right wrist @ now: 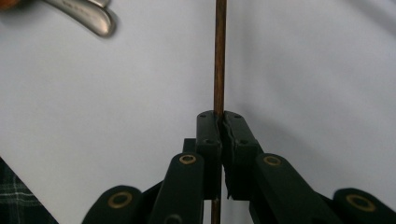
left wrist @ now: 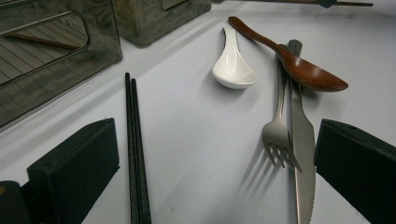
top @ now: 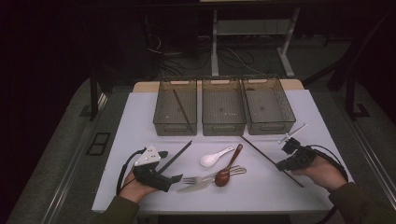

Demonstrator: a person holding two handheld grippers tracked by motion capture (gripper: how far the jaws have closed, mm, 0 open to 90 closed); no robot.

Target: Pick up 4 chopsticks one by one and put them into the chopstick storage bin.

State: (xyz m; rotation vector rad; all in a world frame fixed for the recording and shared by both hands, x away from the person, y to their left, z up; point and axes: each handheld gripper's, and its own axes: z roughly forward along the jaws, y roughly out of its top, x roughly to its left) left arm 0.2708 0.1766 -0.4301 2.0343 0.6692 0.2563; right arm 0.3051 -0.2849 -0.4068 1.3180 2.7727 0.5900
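A long brown chopstick [top: 261, 154] lies slanted on the white table [top: 140, 116] at the right. My right gripper [top: 281, 165] is shut on it, and in the right gripper view the brown chopstick [right wrist: 219, 56] runs straight up from my closed right gripper [right wrist: 219, 116]. At the front left my left gripper [top: 172, 167] stands open and holds nothing. In the left gripper view a pair of black chopsticks [left wrist: 135, 154] lies just inside the left jaw of my left gripper [left wrist: 217, 140]. A steel fork [left wrist: 278, 135] and knife [left wrist: 303, 154] lie by the right jaw.
Three see-through bins stand in a row at the back: the left bin [top: 175, 132] holds one brown chopstick, then the middle bin [top: 223, 129] and right bin [top: 271, 127]. A white spoon [top: 215, 158] and wooden spoon [top: 229, 170] lie mid-table. A white utensil [top: 292, 133] lies at the right.
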